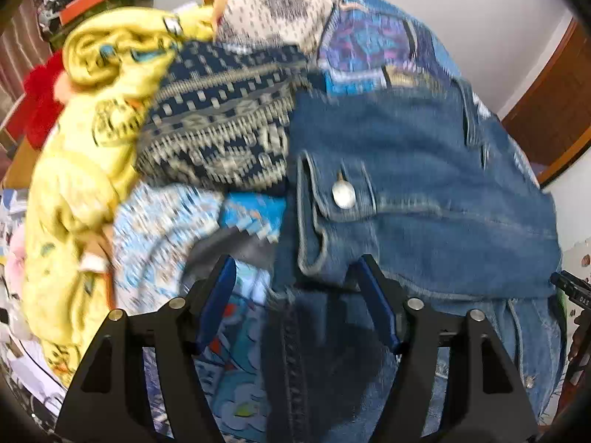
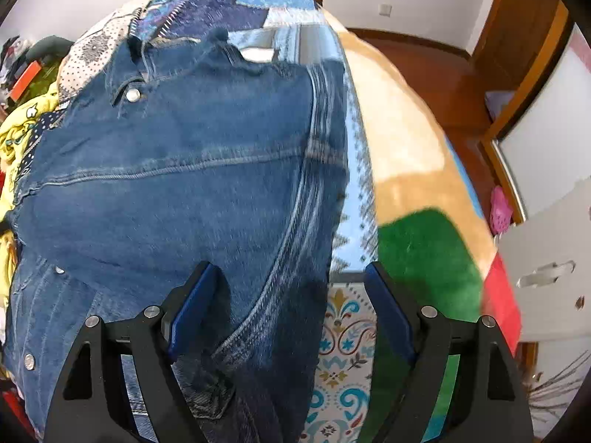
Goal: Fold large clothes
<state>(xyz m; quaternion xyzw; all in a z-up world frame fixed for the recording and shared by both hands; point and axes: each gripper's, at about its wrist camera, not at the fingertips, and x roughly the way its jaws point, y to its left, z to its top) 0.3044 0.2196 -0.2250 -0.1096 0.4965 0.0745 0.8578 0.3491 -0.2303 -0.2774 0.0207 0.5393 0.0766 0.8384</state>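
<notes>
White wall backs a bed heaped with clothes. Your denim jacket (image 2: 177,170) lies spread across the middle, its right edge running past twelve o'clock of your right gripper (image 2: 291,306), jaws spread, pinching nothing. Your left gripper (image 1: 299,295) gapes over the cuff; yellow garment (image 1: 77,192) crowds nine o'clock.
</notes>
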